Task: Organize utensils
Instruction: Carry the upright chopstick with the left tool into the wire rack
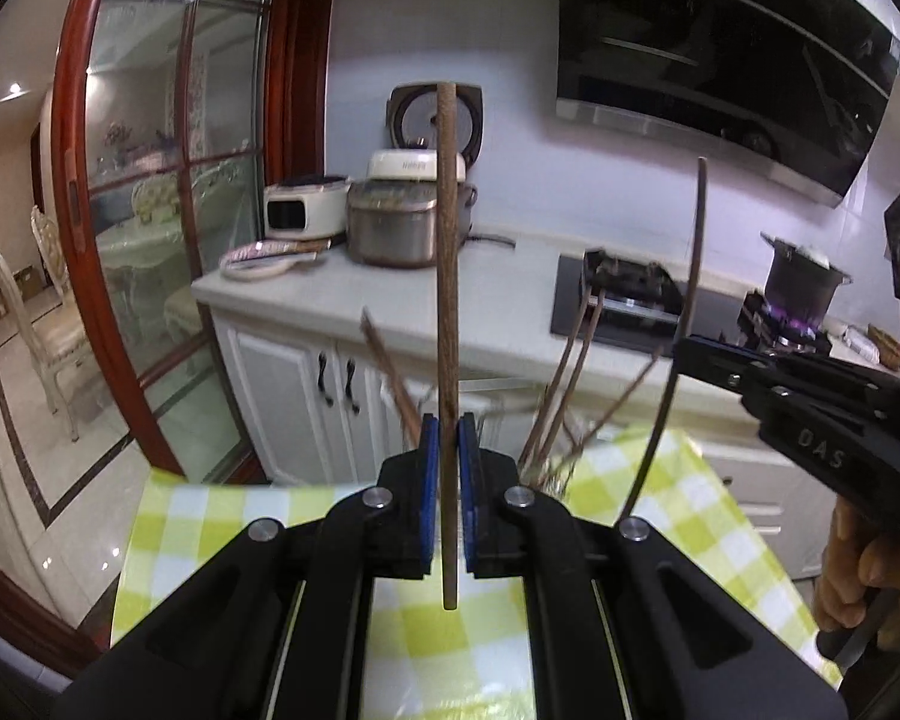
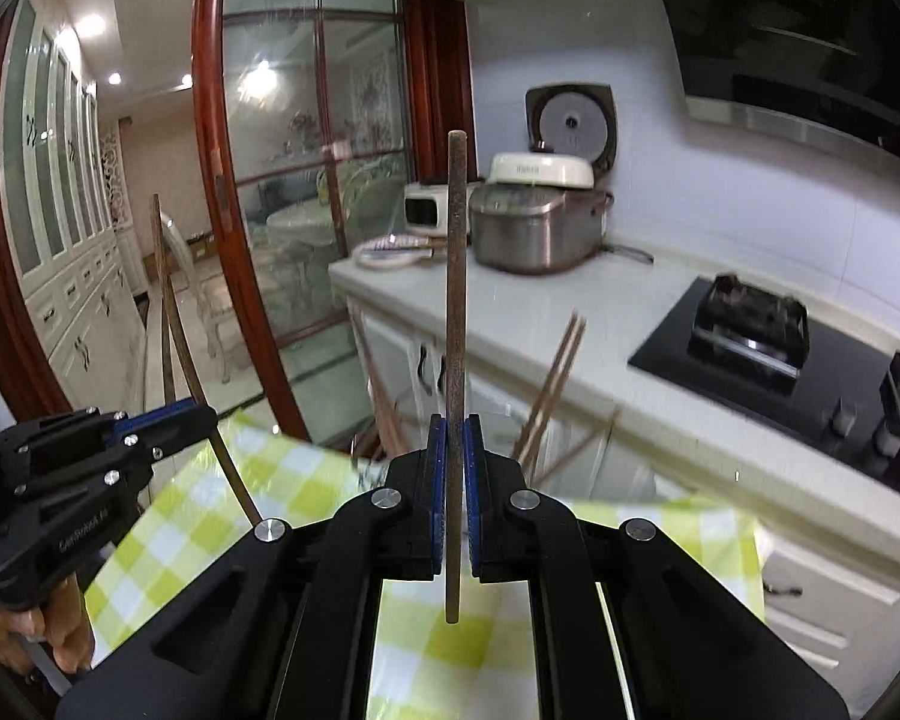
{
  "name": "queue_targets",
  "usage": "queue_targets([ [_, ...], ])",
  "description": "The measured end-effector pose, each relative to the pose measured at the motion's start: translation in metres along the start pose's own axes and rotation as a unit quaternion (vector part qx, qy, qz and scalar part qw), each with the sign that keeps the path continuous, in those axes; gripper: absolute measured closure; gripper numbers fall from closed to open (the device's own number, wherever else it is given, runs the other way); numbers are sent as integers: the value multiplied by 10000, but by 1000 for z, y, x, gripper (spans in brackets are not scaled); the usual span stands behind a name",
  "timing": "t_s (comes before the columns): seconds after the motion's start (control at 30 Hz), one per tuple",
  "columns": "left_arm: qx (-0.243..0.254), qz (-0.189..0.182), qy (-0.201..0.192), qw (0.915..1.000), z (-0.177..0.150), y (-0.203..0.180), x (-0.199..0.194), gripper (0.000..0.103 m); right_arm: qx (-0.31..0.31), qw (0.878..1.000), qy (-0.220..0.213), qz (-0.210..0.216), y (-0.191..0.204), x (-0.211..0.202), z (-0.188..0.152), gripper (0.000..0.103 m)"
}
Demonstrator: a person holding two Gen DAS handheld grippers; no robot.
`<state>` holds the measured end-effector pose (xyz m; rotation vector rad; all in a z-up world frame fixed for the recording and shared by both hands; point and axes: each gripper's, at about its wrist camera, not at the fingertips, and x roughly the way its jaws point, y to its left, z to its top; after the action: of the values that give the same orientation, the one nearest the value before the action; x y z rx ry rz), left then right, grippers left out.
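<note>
Currently we have both claws clamped, each on one brown chopstick.

Left claw [image 1: 448,438]: blue pads closed tight on the left chopstick [image 1: 447,252]. We hold it near its lower third; the stick stands upright, its long part rising in front of the rice cooker [image 1: 393,228] and a short end hanging below the pads over the cloth.

Right claw [image 2: 455,441]: same picture. Pads pinch the right chopstick [image 2: 456,276], upright, top end level with the cooker lid, bottom end dangling over the cloth.

From the left camera we see the right claw side-on at the right edge, its stick showing as a thin curved line, with a hand [image 1: 864,576] on the grip. From the right camera we see the left claw at the left edge, likewise holding its stick, fingers [image 2: 60,630] below it.

Remaining chopsticks [image 1: 564,384] stand bunched and splayed in a holder just past the claws, at the far edge of the desk. The holder itself is blurred and mostly hidden behind the claws.

Desk is covered by a green-and-white checked cloth [image 1: 648,480]. Behind it: white kitchen worktop [image 1: 498,294], black stove [image 2: 744,330], a dark pot [image 1: 801,285] over a lit burner, glass sliding door [image 1: 168,192] to the left.

Both views carry some motion blur.
</note>
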<state>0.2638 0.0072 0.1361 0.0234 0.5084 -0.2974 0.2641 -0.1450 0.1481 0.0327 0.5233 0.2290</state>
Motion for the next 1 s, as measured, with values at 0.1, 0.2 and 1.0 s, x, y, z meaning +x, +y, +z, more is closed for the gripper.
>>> queue_targets([
  [0.1,-117,-116,-164,9997,17,0,9,96,30,9999,-155,-63,-3,8,16,96],
  [0.2,-242,-192,-318,9990,29,1,22,96,77,9995,-266,-116,-5,20,25,96],
  [1.0,-794,-295,-217,9962,-6,20,150,96,156,9996,-212,-128,-21,116,-4,96],
])
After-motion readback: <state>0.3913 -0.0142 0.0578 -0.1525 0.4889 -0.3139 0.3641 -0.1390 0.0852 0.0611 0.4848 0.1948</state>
